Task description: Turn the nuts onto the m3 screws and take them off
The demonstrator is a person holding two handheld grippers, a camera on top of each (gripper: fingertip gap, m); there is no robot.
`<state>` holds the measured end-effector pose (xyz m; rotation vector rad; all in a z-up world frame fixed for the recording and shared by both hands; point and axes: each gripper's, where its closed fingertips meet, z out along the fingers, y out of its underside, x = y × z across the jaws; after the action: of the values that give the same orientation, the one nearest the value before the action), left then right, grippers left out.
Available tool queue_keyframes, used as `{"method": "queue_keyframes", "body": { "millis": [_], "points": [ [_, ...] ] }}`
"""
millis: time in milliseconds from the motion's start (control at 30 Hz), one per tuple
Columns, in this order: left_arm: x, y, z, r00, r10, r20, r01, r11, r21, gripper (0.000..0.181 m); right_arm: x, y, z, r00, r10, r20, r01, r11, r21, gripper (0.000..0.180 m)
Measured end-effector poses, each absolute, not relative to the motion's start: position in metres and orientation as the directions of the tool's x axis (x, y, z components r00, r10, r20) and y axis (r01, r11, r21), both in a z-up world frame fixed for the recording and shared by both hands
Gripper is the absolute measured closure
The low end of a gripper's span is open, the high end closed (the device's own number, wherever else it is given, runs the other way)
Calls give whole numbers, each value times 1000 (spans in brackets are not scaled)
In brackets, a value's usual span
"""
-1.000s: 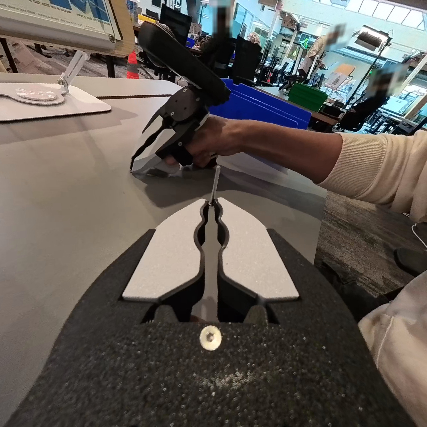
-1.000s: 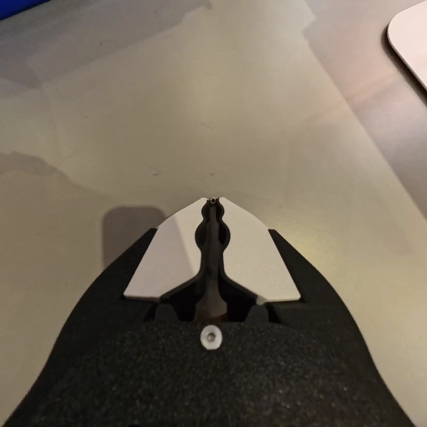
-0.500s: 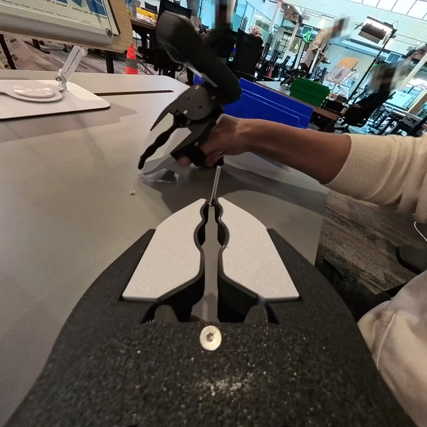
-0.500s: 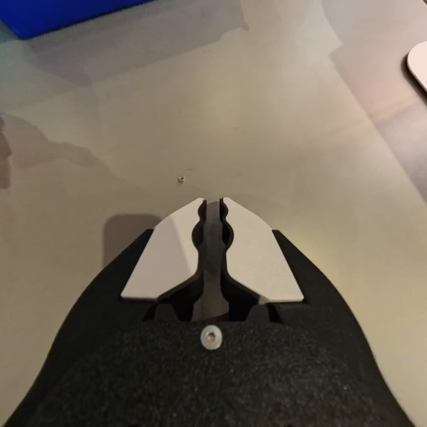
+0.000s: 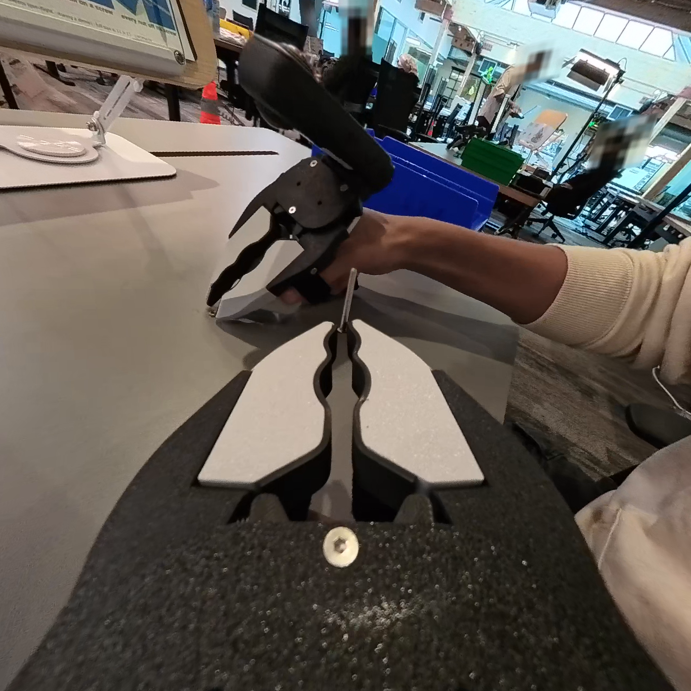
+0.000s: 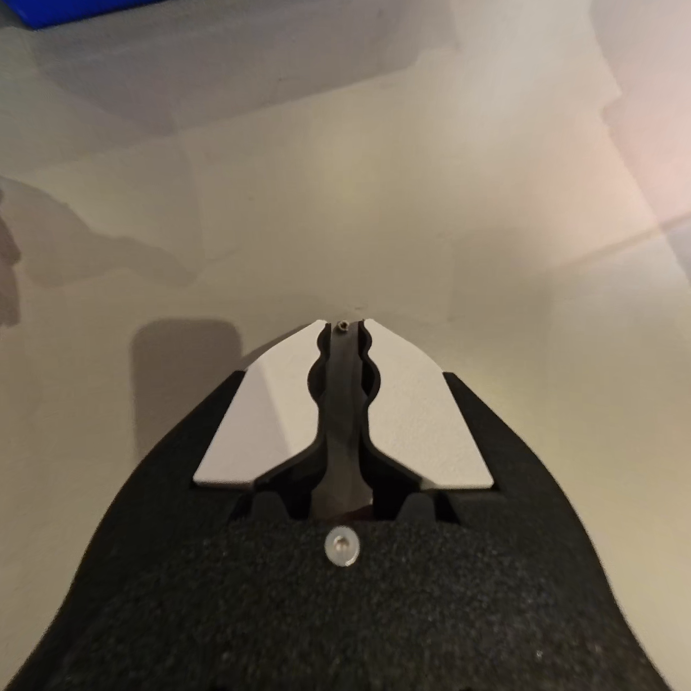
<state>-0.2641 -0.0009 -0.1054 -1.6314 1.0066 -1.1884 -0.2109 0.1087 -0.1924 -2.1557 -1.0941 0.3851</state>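
Note:
My left gripper (image 5: 342, 329) is shut on a thin m3 screw (image 5: 347, 299), which stands upright from its fingertips. In the left wrist view my right gripper (image 5: 215, 308) points down at the grey table (image 5: 93, 336) to the left of the screw, with its tips on the surface. A small silver nut (image 6: 341, 326) lies on the table between the right gripper's (image 6: 344, 325) tips. The jaws stand a little apart, wider than the nut. The nut also shows in the left wrist view (image 5: 212, 313).
A white stand base (image 5: 74, 164) with a tilted board sits at the back left. Blue bins (image 5: 430, 194) stand behind the right gripper. A person's arm in a cream sleeve (image 5: 598, 291) crosses from the right. The table's edge (image 5: 514, 374) runs close on the right.
The right gripper opened and let the nut drop to the table, lifted off, then came down again with its open tips on both sides of the nut. The left gripper kept still.

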Motion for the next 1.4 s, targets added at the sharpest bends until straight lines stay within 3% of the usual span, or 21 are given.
{"method": "queue_keyframes", "body": {
  "millis": [33, 400, 733, 1400],
  "points": [
    [-264, -1, -106, 220, -936, 274, -122, -305, -944, 176, -211, 109, -192, 604, 796, 43, 596, -415, -687, 166],
    [-263, -4, -106, 199, -939, 280, -126, -308, -943, 177, -212, 111, -193, 690, 721, -58, 503, -535, -679, 169],
    [-264, -5, -104, 185, -940, 286, -119, -310, -943, 176, -209, 109, -193, 772, 636, -10, 461, -570, -680, 163],
    [-262, -8, -105, 172, -945, 277, -133, -301, -944, 176, -211, 112, -193, 689, 724, -24, 531, -527, -663, 174]
  ]
}}
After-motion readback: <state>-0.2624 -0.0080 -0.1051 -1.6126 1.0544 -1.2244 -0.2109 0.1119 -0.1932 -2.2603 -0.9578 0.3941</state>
